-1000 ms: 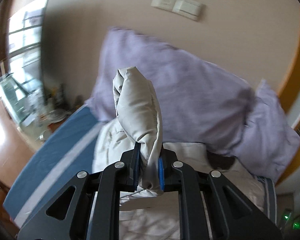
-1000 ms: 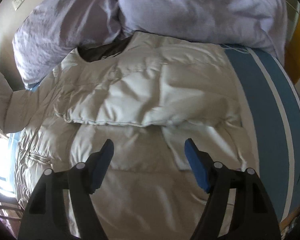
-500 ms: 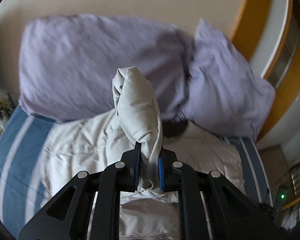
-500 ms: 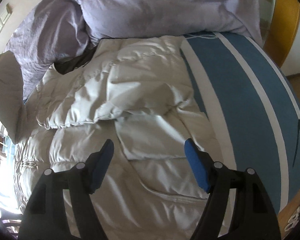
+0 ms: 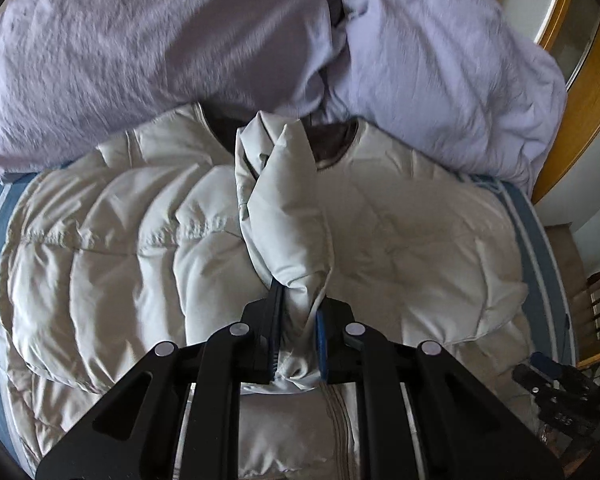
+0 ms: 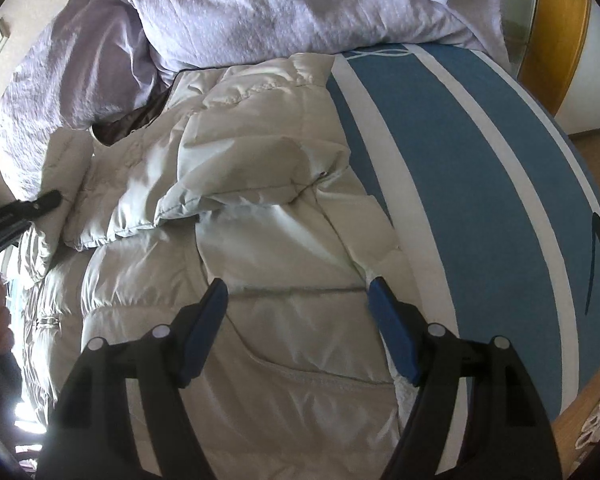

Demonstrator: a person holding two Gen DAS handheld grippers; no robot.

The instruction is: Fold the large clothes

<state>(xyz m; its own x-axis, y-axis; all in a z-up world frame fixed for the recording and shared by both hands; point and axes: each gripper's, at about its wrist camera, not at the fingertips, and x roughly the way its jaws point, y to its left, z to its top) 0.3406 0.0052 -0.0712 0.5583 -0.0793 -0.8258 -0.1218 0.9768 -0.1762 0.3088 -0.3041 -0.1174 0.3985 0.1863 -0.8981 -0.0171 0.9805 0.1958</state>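
Observation:
A pale grey puffer jacket (image 5: 420, 240) lies spread on the bed, its dark-lined collar toward the pillows. My left gripper (image 5: 298, 344) is shut on the jacket's left sleeve (image 5: 284, 208) and holds it over the middle of the jacket's chest. In the right wrist view the jacket (image 6: 260, 280) has its right sleeve (image 6: 236, 184) folded across the chest. My right gripper (image 6: 296, 308) is open and empty just above the jacket's lower right part. The left gripper shows at that view's left edge (image 6: 40, 202), holding the sleeve cuff.
Two lilac pillows (image 5: 140, 48) (image 5: 452, 64) lie at the head of the bed. The blue sheet with white stripes (image 6: 480, 168) is bare to the right of the jacket. A wooden headboard edge (image 5: 580, 92) stands at the right.
My left gripper has carried the sleeve rightward and down, from beside the bed to over the jacket's chest. My right gripper has shifted right toward the jacket's edge and stayed open.

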